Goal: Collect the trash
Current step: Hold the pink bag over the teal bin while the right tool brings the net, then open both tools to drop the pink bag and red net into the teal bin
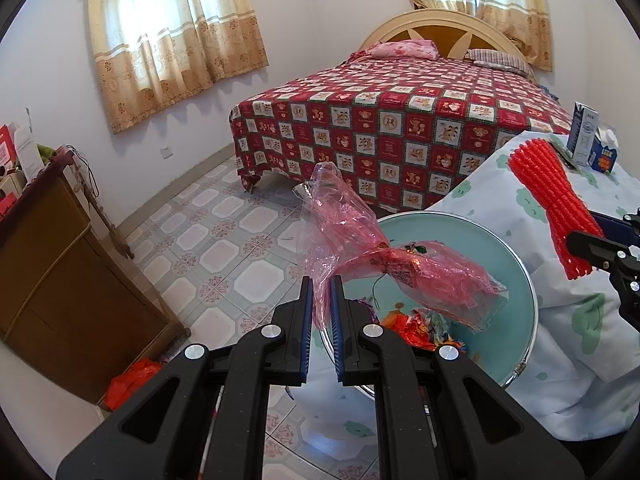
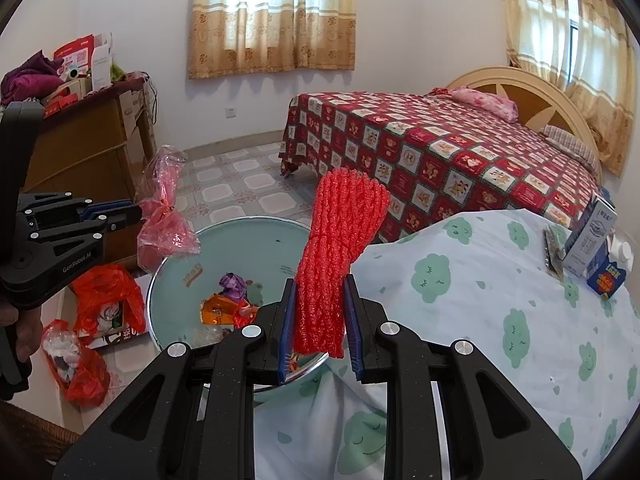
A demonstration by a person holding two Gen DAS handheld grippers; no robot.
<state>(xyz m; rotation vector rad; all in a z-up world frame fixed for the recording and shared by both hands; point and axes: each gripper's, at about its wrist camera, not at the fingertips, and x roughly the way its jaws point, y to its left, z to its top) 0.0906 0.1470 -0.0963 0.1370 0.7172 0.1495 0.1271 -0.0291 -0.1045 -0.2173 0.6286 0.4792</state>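
Above the round pale-green metal-rimmed bin (image 2: 176, 248), the left tool (image 1: 321, 300) pinches crinkled pink cellophane wrap (image 1: 360, 248); the right tool (image 2: 320, 312) clamps ribbed red foam netting (image 2: 340, 240).

Pink wrapper (image 1: 360, 256): thin clear plastic film, glossy, crinkled. Red netting (image 2: 340, 256): foam mesh, matt, ribbed. Basin (image 1: 516, 264): smooth pale enamel-like inside, shiny metal rim. Cover (image 2: 500, 300): matt printed cloth. Grippers (image 1: 321, 312) (image 2: 320, 320): matt speckled black plastic, ridged blue pads, bright metal pins. Floor (image 1: 224, 240): glossy tiles. Cabinet (image 1: 60, 264): wood.
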